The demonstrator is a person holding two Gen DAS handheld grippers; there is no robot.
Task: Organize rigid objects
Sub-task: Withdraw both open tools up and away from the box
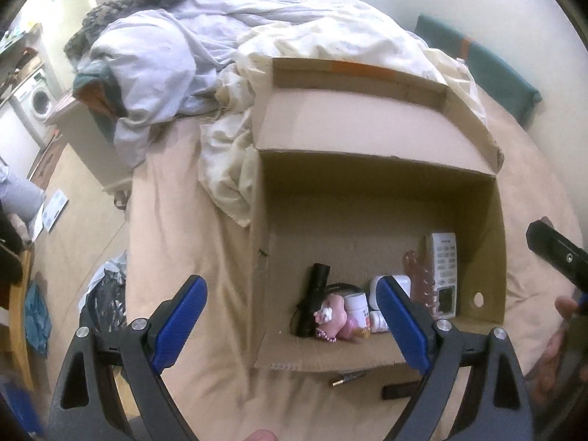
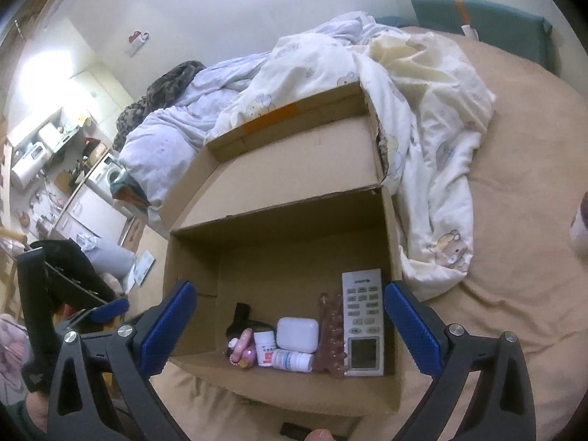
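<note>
An open cardboard box sits on the bed. Inside lie a white remote, a white case, two white pill bottles, a pink ribbed object, a pink toy and a black flashlight. My left gripper is open and empty above the box's near left corner. My right gripper is open and empty above the box's near edge. A small dark stick and a black bar lie on the sheet before the box.
Crumpled white and blue duvets are piled behind and beside the box. A teal pillow lies at the back right. The bed's left edge drops to a wooden floor with a black bag. A washing machine stands far left.
</note>
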